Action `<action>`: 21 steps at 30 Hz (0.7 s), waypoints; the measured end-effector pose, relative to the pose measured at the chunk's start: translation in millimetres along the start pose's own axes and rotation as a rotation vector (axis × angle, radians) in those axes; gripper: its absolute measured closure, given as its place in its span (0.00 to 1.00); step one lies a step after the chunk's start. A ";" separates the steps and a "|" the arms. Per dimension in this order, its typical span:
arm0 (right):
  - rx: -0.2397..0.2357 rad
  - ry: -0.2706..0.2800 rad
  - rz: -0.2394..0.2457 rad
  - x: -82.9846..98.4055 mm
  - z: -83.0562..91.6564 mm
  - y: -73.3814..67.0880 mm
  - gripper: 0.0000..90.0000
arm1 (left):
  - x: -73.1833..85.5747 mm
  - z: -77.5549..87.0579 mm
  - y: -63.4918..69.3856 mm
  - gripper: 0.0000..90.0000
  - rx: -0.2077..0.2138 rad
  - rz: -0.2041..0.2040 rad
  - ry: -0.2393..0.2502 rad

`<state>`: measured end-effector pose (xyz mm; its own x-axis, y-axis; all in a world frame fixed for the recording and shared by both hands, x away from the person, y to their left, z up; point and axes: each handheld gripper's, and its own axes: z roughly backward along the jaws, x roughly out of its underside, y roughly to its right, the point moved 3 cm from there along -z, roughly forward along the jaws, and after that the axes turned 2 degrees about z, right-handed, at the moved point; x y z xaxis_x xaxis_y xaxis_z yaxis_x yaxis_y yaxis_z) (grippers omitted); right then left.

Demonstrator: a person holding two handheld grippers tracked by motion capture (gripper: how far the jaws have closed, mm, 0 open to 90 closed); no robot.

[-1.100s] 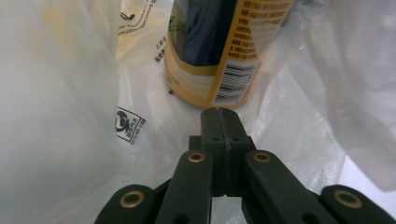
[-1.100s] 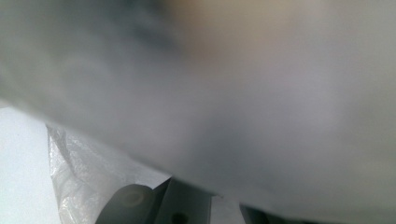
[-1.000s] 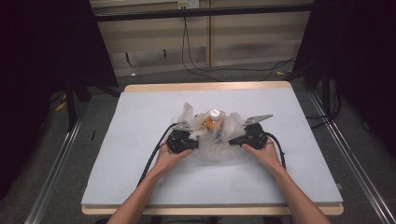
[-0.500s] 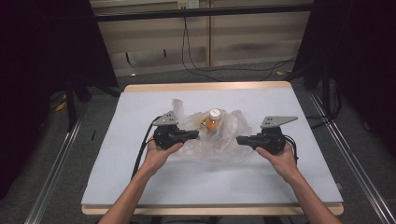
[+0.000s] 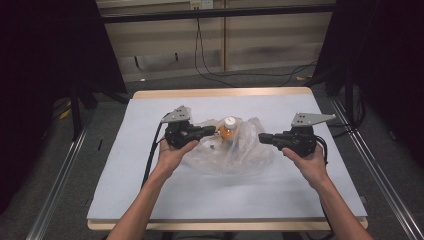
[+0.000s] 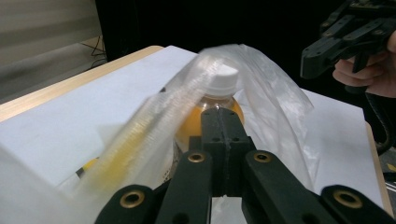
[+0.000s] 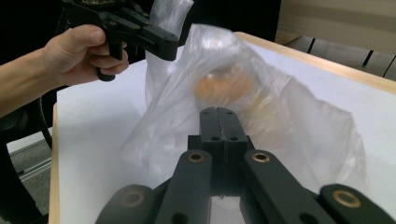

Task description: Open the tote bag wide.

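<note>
Both grippers have drawn apart since a second ago, when they sat close together at the near side of the clear plastic bag (image 5: 235, 150); now they flank it, and the bag spreads wider across the middle of the counter (image 5: 150, 200).

An orange drink bottle (image 5: 228, 130) with a white cap (image 6: 223, 79) stands inside the bag, a little left of the bag's centre and toward its far side.

Seen from the high view, the left gripper (image 5: 209, 131) reaches in from the left, its tip just beside the bottle. In the left gripper view its fingers (image 6: 224, 135) are pressed together, and a fold of film rises past them toward the cap. Whether film is caught between them cannot be told, though the lifted fold suggests that side of the bag is being held up.

At the bag's right edge sits the right gripper (image 5: 264, 138), pointing left. The right gripper view shows its fingers (image 7: 223, 130) also pressed together, against the bag's near wall, with the bottle a blurred orange shape beyond. A pinch there cannot be confirmed either.

Set opposite each other, the grippers look placed to pull the bag's two sides outward, probably to open or stretch it around the bottle.
</note>
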<state>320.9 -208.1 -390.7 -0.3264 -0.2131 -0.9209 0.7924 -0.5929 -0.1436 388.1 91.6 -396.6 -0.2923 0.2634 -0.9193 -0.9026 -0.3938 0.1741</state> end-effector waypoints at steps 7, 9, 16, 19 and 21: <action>-0.029 -0.003 0.016 -20.7 -26.4 3.1 1.00 | -12.1 -9.2 -12.0 1.00 -0.021 0.017 0.015; -0.020 -0.022 0.015 -21.0 -39.6 10.6 1.00 | -11.5 -14.2 -17.9 1.00 -0.031 0.027 -0.003; 0.013 -0.117 -0.037 6.6 -83.2 40.4 1.00 | 13.1 -40.3 -40.3 1.00 -0.067 0.089 -0.103; 0.033 -0.137 -0.057 14.5 -93.3 52.4 1.00 | 21.0 -48.4 -43.2 1.00 -0.075 0.094 -0.142; 0.047 -0.153 -0.079 21.7 -98.1 60.7 1.00 | 28.6 -52.4 -44.6 1.00 -0.080 0.088 -0.172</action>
<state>412.5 -172.5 -454.9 -0.4644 -0.2778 -0.8409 0.7371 -0.6475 -0.1932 436.6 70.5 -449.1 -0.4251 0.3688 -0.8266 -0.8450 -0.4891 0.2164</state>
